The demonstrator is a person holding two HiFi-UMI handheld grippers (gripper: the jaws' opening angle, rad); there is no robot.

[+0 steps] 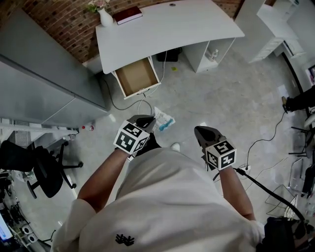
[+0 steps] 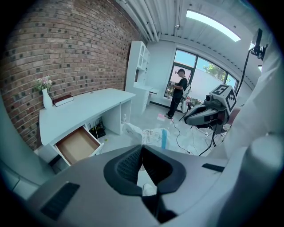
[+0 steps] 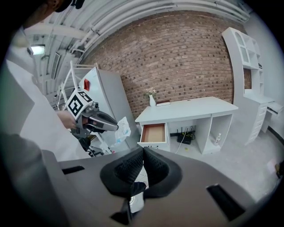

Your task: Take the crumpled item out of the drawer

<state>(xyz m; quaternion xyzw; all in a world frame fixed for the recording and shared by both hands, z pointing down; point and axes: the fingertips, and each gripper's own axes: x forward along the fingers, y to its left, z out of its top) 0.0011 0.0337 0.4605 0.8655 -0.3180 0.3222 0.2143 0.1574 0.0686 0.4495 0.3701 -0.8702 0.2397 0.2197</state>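
One crumpled white-blue plastic wrapper (image 1: 163,121) clamped in left gripper (image 1: 150,119), well apart from one open brown-bottomed drawer (image 1: 136,77). Right gripper (image 1: 199,130) closed, empty. One white vase (image 1: 105,17), one red book (image 1: 127,15) on white desk (image 1: 172,24).

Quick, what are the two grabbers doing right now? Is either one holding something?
Left gripper: closed on the crumpled item.
Right gripper: closed, nothing between its jaws.
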